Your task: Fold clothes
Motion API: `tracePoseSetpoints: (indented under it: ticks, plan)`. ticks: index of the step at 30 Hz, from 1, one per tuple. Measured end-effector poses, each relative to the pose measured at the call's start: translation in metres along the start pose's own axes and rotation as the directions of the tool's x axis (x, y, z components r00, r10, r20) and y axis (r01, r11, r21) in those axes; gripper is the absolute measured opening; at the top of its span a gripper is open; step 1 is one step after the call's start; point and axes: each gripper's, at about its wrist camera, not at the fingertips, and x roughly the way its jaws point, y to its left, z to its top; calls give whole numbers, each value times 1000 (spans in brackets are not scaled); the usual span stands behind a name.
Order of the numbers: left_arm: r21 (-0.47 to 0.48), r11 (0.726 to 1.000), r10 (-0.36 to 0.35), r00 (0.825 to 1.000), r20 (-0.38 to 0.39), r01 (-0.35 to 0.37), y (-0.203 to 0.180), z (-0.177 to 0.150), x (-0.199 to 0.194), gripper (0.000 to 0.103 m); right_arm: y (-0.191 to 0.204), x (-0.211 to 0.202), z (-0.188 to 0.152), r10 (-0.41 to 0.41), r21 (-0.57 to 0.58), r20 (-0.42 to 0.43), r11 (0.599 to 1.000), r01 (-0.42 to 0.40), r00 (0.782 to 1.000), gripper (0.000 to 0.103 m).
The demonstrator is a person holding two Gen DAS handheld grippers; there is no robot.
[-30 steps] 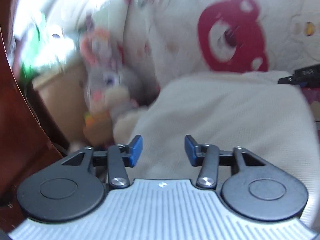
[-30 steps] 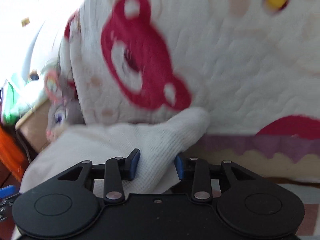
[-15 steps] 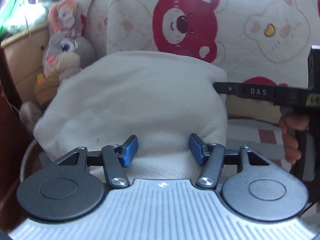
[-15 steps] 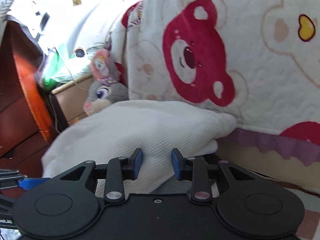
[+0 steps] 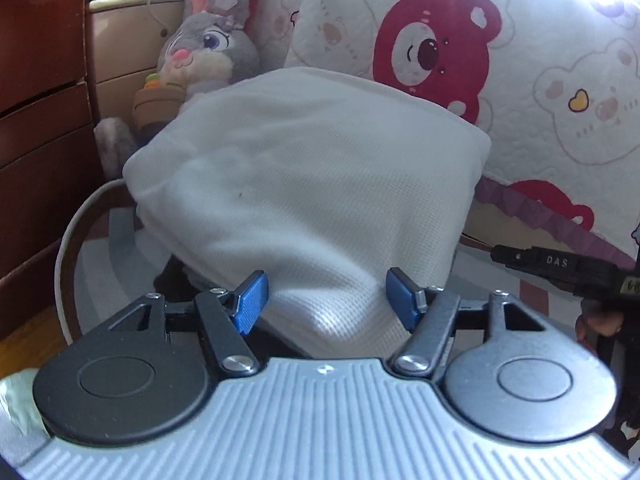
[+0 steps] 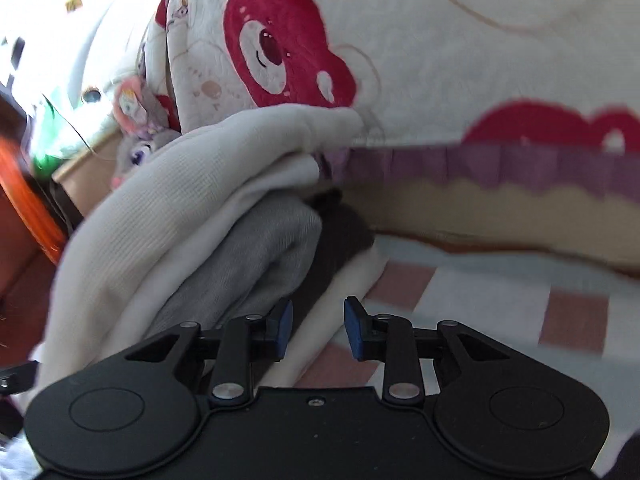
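A folded white waffle-knit garment [image 5: 312,168] lies on top of a stack of folded clothes. In the right wrist view the stack shows the white garment [image 6: 168,216] over a grey one [image 6: 256,256], a dark one [image 6: 340,236] and a white one [image 6: 344,292]. My left gripper [image 5: 326,304] is open, its blue pads either side of the garment's near edge without pinching it. My right gripper [image 6: 318,328] is open and empty, at the stack's right side over the bottom white layer. The right gripper's body [image 5: 560,268] shows at the right of the left wrist view.
A bear-print quilt [image 5: 460,40] hangs behind the stack. A grey plush rabbit [image 5: 208,52] sits at the back left beside a beige nightstand [image 5: 120,48] and dark wooden drawers [image 5: 40,100]. A checked sheet [image 6: 500,300] lies to the right.
My right gripper let go of the white garment, opened and drew back to the right of the stack. My left gripper opened wider. The garment now rests on the stack.
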Motion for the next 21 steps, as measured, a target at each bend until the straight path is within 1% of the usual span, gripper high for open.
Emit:
tracePoseSetpoints:
  ticks: [3, 4, 5, 7, 8, 10, 11, 14, 15, 16, 17, 19, 20, 21]
  plan:
    - [-24, 999, 21, 999, -34, -22, -9, -10, -8, 65, 2, -10, -12, 42, -56, -14, 998, -43, 999, 35]
    - [-39, 999, 26, 998, -56, -28, -13, -16, -9, 65, 3, -14, -15, 58, -69, -15, 996, -59, 998, 35]
    - [-57, 998, 35, 996, -86, -40, -17, -25, -9, 65, 3, -18, -17, 75, -74, -15, 994, -76, 997, 35]
    - [-95, 992, 71, 990, -119, -82, -28, -46, -9, 63, 3, -27, -20, 107, -76, -16, 991, -108, 994, 35]
    - [-100, 990, 86, 989, -121, -98, -36, -54, -10, 63, 2, -33, -22, 126, -83, -18, 988, -127, 992, 35]
    - [-74, 990, 108, 988, -106, -116, -57, -62, -17, 65, 2, -47, -25, 162, -123, -20, 979, -163, 987, 35]
    - [-61, 991, 112, 988, -103, -118, -67, -65, -20, 66, 3, -54, -28, 178, -151, -23, 972, -179, 984, 35]
    - [-45, 997, 65, 992, -112, -70, -96, -69, -25, 71, 4, -77, -36, 176, -234, -40, 955, -181, 984, 37]
    - [-45, 997, 57, 991, -121, -62, -105, -69, -25, 73, 3, -86, -39, 194, -246, -47, 948, -200, 980, 38]
    - [-42, 997, 58, 990, -131, -64, -114, -69, -26, 75, 0, -94, -41, 216, -251, -57, 942, -223, 975, 42]
    - [-34, 996, 71, 988, -137, -77, -123, -70, -28, 76, -2, -103, -43, 237, -254, -63, 935, -246, 969, 44]
    - [-19, 992, 119, 985, -127, -122, -141, -72, -34, 80, -7, -121, -47, 274, -254, -62, 926, -281, 960, 57]
    - [-23, 989, 144, 983, -111, -147, -148, -74, -38, 82, -11, -130, -49, 283, -255, -54, 923, -287, 958, 59]
    - [-30, 986, 160, 982, -99, -164, -154, -77, -42, 88, -14, -139, -51, 292, -257, -47, 921, -294, 955, 63]
